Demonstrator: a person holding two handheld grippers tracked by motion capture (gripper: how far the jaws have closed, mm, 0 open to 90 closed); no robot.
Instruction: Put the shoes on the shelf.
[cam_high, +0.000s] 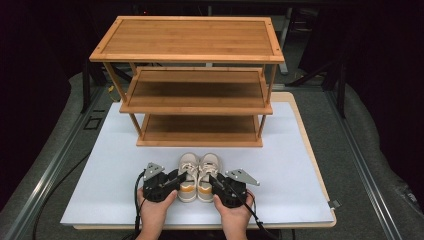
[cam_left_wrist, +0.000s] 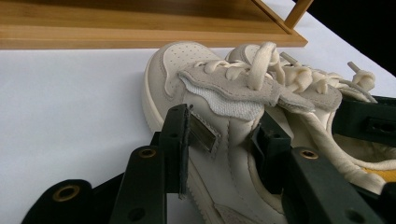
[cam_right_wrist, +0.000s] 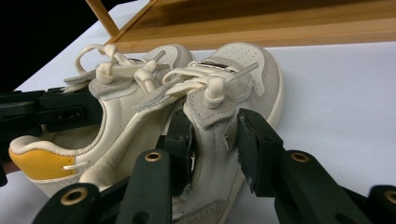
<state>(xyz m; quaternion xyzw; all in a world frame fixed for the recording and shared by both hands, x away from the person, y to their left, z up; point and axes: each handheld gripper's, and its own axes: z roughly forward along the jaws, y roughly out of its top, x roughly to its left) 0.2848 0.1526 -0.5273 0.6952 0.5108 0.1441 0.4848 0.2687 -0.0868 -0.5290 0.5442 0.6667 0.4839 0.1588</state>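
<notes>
1. Left gripper (cam_left_wrist: 224, 140): jaws about half open, one on each side wall of the left shoe (cam_left_wrist: 219, 107); the pads press its outer side and the inside of its collar, so it is gripped.
2. Right gripper (cam_right_wrist: 215, 144): jaws likewise part open, clamped across the outer wall of the right shoe (cam_right_wrist: 233, 88).
3. In the high view the left gripper (cam_high: 176, 179) meets its shoe (cam_high: 188, 175) from 9 o'clock, the right gripper (cam_high: 214, 180) meets its shoe (cam_high: 207, 175) from 3 o'clock.
4. The shoes stand side by side, touching, toes towards 12 o'clock, on the bench (cam_high: 100, 175).
5. A three-tier rack (cam_high: 197, 90) stands at 12 o'clock, just beyond the toes.
</notes>
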